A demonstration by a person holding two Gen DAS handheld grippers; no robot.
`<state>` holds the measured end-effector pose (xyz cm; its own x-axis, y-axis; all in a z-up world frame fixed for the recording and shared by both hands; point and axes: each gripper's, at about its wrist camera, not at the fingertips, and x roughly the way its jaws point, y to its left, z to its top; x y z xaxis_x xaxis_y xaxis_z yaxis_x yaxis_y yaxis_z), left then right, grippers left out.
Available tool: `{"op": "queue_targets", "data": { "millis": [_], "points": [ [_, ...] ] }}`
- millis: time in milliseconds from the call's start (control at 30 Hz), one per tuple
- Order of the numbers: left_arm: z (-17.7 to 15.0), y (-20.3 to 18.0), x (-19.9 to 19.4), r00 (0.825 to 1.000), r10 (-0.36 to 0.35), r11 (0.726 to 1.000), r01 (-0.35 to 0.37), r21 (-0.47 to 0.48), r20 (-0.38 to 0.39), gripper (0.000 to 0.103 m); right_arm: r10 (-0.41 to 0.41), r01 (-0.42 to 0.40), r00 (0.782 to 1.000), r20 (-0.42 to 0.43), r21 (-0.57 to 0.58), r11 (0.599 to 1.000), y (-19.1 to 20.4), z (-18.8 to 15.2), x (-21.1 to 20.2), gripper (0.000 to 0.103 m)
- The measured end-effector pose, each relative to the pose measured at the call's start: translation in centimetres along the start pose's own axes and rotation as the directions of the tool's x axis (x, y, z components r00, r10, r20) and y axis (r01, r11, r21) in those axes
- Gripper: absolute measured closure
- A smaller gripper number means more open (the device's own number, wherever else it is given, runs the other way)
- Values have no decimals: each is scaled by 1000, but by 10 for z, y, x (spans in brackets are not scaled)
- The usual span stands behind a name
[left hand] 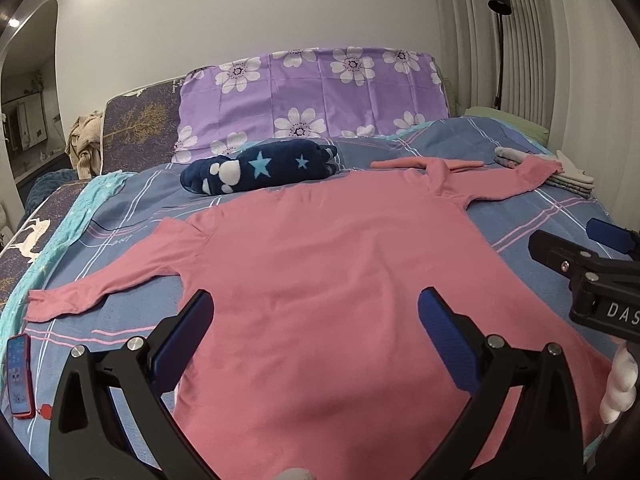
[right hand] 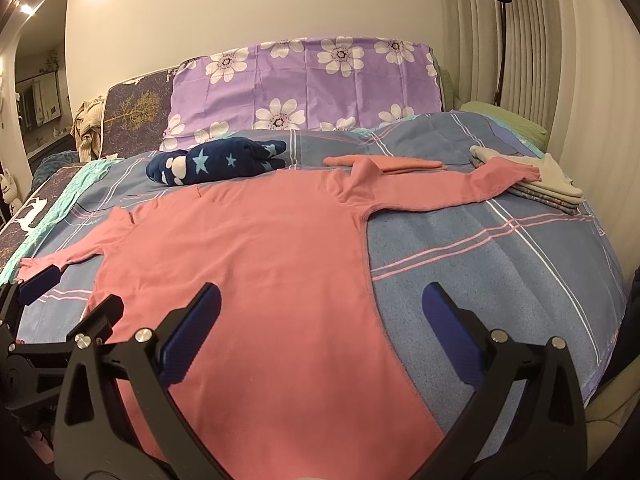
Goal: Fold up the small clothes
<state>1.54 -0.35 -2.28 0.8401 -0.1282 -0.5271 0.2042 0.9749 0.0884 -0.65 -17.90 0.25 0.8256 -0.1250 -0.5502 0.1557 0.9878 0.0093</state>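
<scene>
A pink long-sleeved top (left hand: pixel 320 272) (right hand: pixel 248 264) lies spread flat on the blue plaid bedspread (left hand: pixel 520 216) (right hand: pixel 500 256), both sleeves stretched out to the sides. My left gripper (left hand: pixel 316 308) hovers open above the top's lower body, holding nothing. My right gripper (right hand: pixel 320 300) hangs open above the top's right hem edge, also holding nothing. The right gripper (left hand: pixel 576 248) shows at the right edge of the left wrist view, and the left gripper (right hand: pixel 72 292) at the left edge of the right wrist view.
A navy star-patterned bundle (left hand: pixel 260 168) (right hand: pixel 216 162) lies behind the top. Folded pale clothes (left hand: pixel 560 172) (right hand: pixel 540 184) are stacked at the far right under the sleeve end. A purple flowered pillow (left hand: pixel 312 96) stands at the head. A red-cased phone (left hand: pixel 19 376) lies at the near left.
</scene>
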Motion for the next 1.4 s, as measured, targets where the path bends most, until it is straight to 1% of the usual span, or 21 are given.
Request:
{"op": "queue_targets", "data": {
  "millis": [200,433,533,600,633,933,1000,1067,1100,1133,1200,1267,1300,1333,1367,1400],
  "points": [
    [-2,-5,1,1000,22,999,-22,31,-6,1,5,-5,999,33,-8,1000,3,-4,-5,2],
    [-3,-9,-2,999,40,998,-40,40,0,2,12,-12,999,31,4,1000,1,-7,-7,3],
    [-4,-9,-2,999,42,998,-42,38,-4,4,12,-12,999,31,0,1000,2,-9,-7,6],
    [-5,-9,-1,999,47,998,-47,33,-8,5,11,-11,999,32,-1,1000,1,-9,-7,12],
    [-6,-8,-1,998,55,998,-54,28,-10,5,14,-14,999,33,-1,1000,1,-9,-7,13],
    [-8,-5,5,998,54,999,-54,0,-27,5,37,-37,998,43,-18,999,3,-13,-6,16],
    [-9,-3,6,999,44,999,-44,-12,-21,5,45,-44,998,37,-33,999,5,-14,-4,16],
    [-10,0,4,999,50,998,-50,-29,4,6,57,-55,998,28,-47,997,7,-15,-3,17],
    [-10,2,3,998,63,997,-63,-37,20,7,65,-63,997,29,-54,997,8,-16,-3,21],
    [-10,4,3,997,70,997,-69,-40,24,8,66,-64,997,31,-57,996,9,-16,-4,24],
    [-9,8,5,997,72,996,-71,-53,16,12,50,-48,998,41,-53,997,9,-16,-5,35],
    [-10,14,9,998,60,995,-60,-81,-6,24,49,-47,998,41,-48,998,9,-16,-5,42],
    [-10,16,11,999,51,994,-52,-94,-15,27,47,-45,998,43,-45,998,9,-16,-5,43],
    [-11,19,13,999,40,993,-43,-109,-27,33,45,-44,998,43,-45,998,9,-15,-5,45],
    [-11,19,15,999,34,992,-38,-117,-36,40,44,-42,998,43,-46,998,9,-16,-4,49],
    [-12,20,16,999,30,992,-35,-121,-46,44,42,-40,998,43,-47,998,9,-16,-4,52]
  ]
}}
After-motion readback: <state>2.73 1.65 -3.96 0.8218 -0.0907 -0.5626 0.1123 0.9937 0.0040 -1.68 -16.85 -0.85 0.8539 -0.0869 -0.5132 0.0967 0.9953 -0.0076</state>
